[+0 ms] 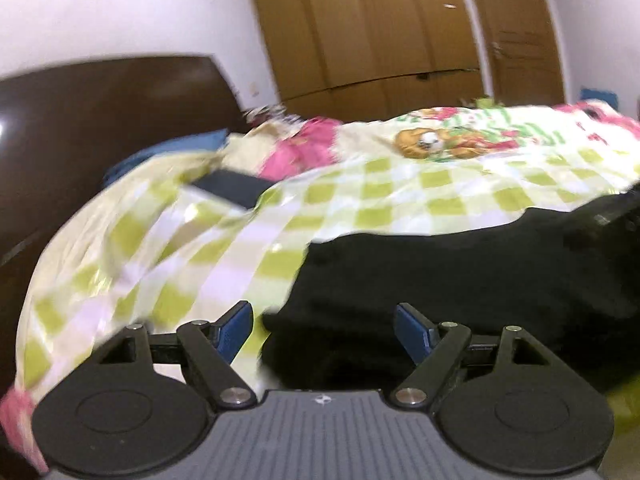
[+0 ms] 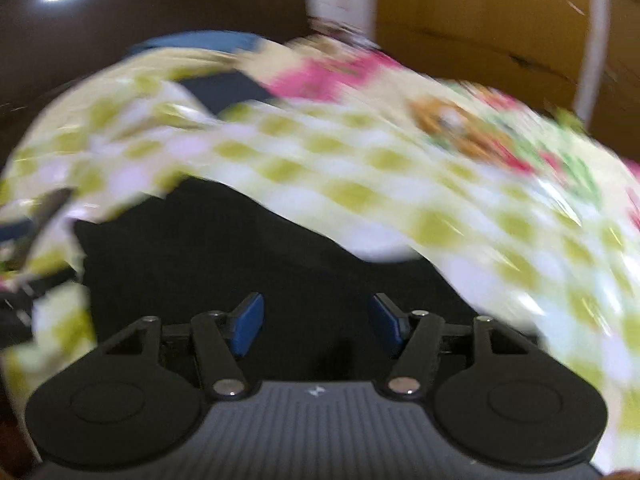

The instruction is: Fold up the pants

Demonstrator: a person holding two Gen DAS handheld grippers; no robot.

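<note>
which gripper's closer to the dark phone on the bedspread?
Hard to tell, likely left. Left gripper and right gripper are both open over the black pants, the phone far ahead.

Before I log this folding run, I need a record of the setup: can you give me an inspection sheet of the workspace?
Surface: bed with a green-and-white checked sheet, rumpled on the left side, cartoon print farther back.
Job's things: black pants lying on the sheet, in front of both grippers.
Clutter: dark flat object on the sheet; pink cloth; blue cloth near the headboard.
Grippers: left gripper jaws open, holding nothing; right gripper jaws open, holding nothing, over the pants. Right view blurred.
Cables: nothing seen.
Surroundings: dark brown headboard, white wall, wooden wardrobe.
</note>
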